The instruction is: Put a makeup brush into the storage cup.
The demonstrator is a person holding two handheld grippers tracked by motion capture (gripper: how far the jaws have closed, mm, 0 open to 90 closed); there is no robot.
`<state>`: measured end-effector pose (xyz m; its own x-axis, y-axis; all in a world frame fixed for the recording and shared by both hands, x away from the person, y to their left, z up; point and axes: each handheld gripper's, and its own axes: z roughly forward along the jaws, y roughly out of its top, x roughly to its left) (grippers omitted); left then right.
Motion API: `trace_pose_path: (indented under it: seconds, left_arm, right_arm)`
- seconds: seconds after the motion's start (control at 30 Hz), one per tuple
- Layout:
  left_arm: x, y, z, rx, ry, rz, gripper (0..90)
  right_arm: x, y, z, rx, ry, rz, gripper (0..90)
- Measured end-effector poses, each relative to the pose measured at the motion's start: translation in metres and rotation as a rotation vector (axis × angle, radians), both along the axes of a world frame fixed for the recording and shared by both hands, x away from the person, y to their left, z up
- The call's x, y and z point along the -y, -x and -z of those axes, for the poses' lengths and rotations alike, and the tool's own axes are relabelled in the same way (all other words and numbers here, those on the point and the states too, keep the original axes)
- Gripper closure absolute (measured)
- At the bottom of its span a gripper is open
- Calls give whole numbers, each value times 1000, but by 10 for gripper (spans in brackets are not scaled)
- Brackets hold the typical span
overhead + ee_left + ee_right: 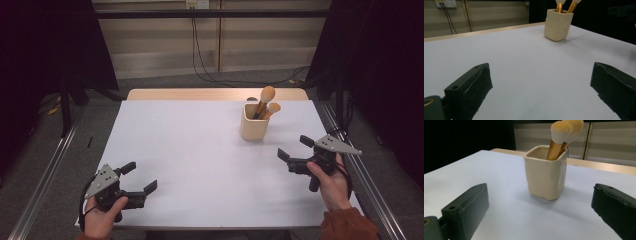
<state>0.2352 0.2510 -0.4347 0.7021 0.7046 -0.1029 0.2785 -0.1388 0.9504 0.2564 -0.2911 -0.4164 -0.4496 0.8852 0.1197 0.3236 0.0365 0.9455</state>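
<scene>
Two held grippers at a white table with a brush cup

The left gripper rests near the table's front left corner, jaws apart; the right gripper sits near the right edge, jaws apart, near a cream cup holding two upright makeup brushes.

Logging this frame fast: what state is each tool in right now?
Left tool: open, holding nothing, over the bare table.
Right tool: open, holding nothing, pointed at the cream brush holder but apart from it.
</scene>
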Motion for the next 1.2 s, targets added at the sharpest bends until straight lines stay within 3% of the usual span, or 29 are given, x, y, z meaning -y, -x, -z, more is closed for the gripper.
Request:
trace_pose_path:
  seconds: [0.6,0.8,1.07,1.2]
  left_arm:
    - [-3,5,-1,8,1,-20,33]
    - [-3,6,-1,9,0,-21,33]
    - [-7,12,-2,18,0,-28,33]
    - [-7,14,-2,16,5,-37,33]
  right_arm:
    - [7,34,14,12,9,28,8]
    - [13,49,19,-22,-20,32,8]
    - [21,69,27,-37,-22,60,7]
    - [23,77,30,-23,-1,67,7]
